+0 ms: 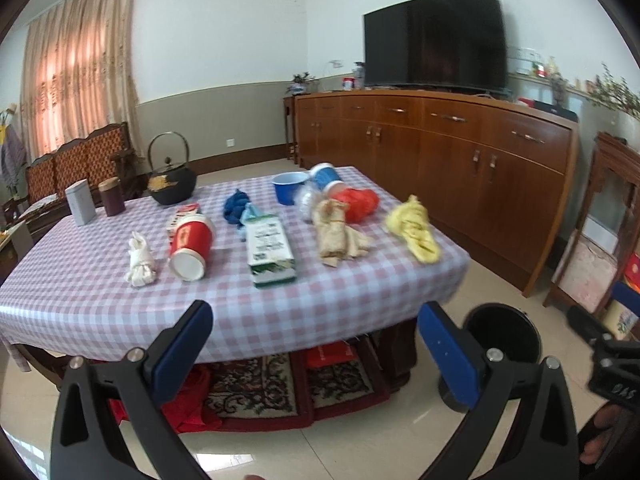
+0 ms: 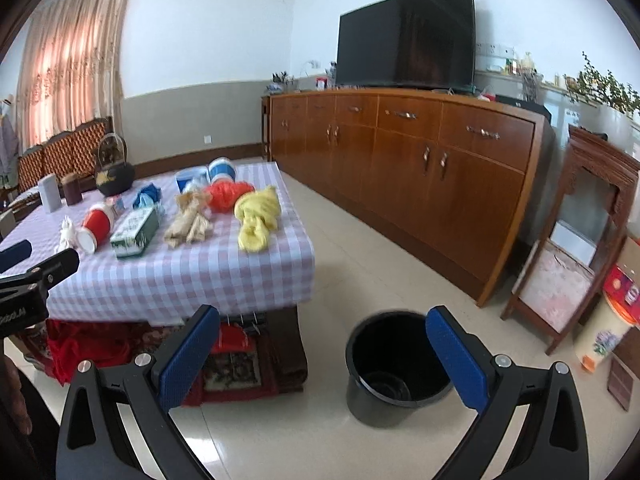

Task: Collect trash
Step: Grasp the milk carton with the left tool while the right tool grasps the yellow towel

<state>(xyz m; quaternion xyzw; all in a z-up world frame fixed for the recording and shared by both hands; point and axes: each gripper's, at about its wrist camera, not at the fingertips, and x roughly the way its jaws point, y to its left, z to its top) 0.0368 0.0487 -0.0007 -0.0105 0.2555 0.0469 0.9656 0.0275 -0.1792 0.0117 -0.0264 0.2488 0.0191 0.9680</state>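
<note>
Both the left gripper (image 1: 316, 344) and right gripper (image 2: 322, 350) hung short of the desk (image 1: 120, 300) with jaws spread wide, holding nothing. Trash lay across the checked top: a yellow wad (image 1: 414, 228) near the right edge, a green carton (image 1: 270, 250) by the near edge. The black bin (image 2: 394, 368) stood on the floor off the desk's right corner, its rim partly hidden behind a finger.

Both wrist views face the table (image 1: 120, 300) from nearby.

television (image 1: 434, 38) on wooden sideboard (image 1: 440, 160) | kettle (image 1: 172, 184) on checked tablecloth (image 1: 100, 300) | curtain (image 1: 76, 68)
</note>
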